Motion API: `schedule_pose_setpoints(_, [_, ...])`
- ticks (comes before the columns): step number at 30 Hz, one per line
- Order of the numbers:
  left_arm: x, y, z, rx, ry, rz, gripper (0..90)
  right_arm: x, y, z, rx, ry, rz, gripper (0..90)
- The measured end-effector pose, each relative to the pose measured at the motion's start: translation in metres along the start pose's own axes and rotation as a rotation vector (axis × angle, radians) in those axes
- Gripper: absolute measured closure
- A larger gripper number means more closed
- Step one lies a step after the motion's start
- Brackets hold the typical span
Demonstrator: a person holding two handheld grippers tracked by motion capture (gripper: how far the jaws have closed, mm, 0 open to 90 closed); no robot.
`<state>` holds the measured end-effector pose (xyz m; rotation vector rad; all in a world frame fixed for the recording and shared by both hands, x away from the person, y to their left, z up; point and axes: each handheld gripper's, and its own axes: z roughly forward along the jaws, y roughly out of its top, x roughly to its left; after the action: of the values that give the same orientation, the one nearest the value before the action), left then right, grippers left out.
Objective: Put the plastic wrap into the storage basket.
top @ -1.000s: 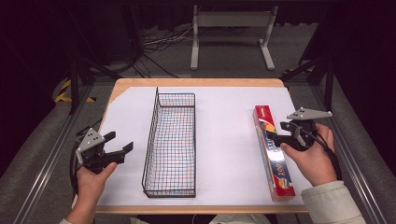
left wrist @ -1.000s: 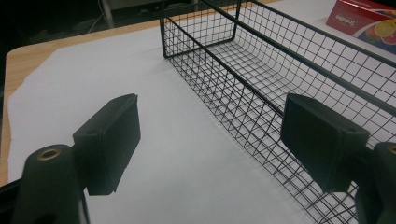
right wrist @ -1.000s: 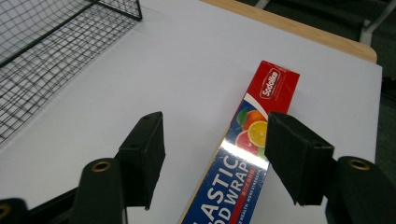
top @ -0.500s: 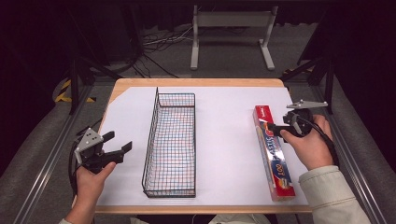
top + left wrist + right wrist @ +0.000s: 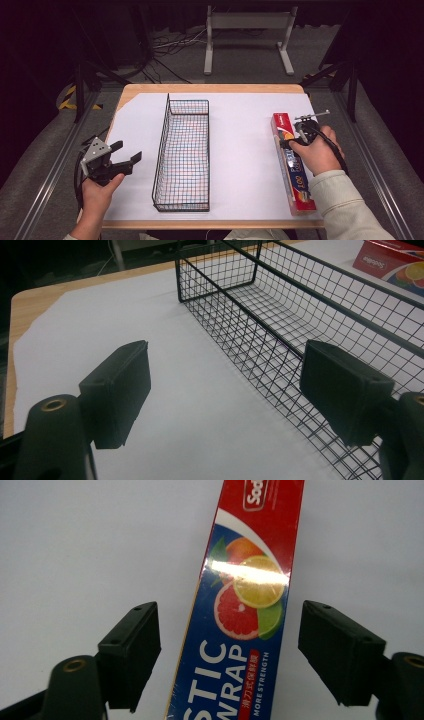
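Observation:
A long red and blue plastic-wrap box (image 5: pixel 293 165) lies on the white sheet at the right of the table. My right gripper (image 5: pixel 289 142) hangs over its upper half and points down. Its jaws have just been opening; in the right gripper view they straddle the box (image 5: pixel 239 610), one jaw on each side, and neither pad (image 5: pixel 134 650) touches it. A black wire basket (image 5: pixel 183 150) stands lengthwise in the middle of the table. At the left front, my left gripper (image 5: pixel 126 152) is open with nothing between its fingers, aimed toward the basket (image 5: pixel 310 315).
The white sheet (image 5: pixel 240 165) covers most of the wooden table (image 5: pixel 210 88). Metal rails run along both sides of the table. A white stand (image 5: pixel 247 30) and cables sit on the floor behind.
My right gripper has moved up the box toward its far end and come lower over it, with its jaws spreading wider. The left gripper has stayed where it was.

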<state>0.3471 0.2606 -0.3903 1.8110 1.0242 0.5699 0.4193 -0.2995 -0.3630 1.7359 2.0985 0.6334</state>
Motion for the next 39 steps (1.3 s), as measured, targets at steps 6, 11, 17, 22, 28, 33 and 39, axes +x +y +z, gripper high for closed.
schedule_pose_setpoints(6, [-0.001,0.000,0.001,0.003,-0.002,0.004,21.6,0.001,-0.004,0.015,0.075,-0.010,0.036,23.6])
schedule_pose_setpoints(11, [-0.001,0.000,0.001,0.006,-0.003,0.005,21.6,0.002,-0.006,0.022,0.113,-0.021,0.042,22.9])
schedule_pose_setpoints(17, [-0.001,0.000,0.002,0.004,-0.003,0.006,21.7,0.001,-0.009,0.032,0.185,-0.028,0.057,24.7])
schedule_pose_setpoints(22, [-0.001,0.000,0.002,0.005,-0.005,0.004,21.8,0.002,-0.011,0.038,0.237,-0.020,0.084,26.5])
schedule_pose_setpoints(28, [-0.001,0.000,0.002,0.009,-0.007,0.007,21.9,0.006,-0.012,0.046,0.293,-0.050,0.064,31.1])
schedule_pose_setpoints(33, [0.000,-0.001,0.002,0.009,-0.005,0.003,21.9,0.010,-0.009,0.045,0.329,-0.093,0.106,37.5])
schedule_pose_setpoints(39, [0.000,-0.001,0.001,0.008,-0.005,0.003,21.9,0.012,-0.006,0.045,0.345,-0.111,0.133,39.2])
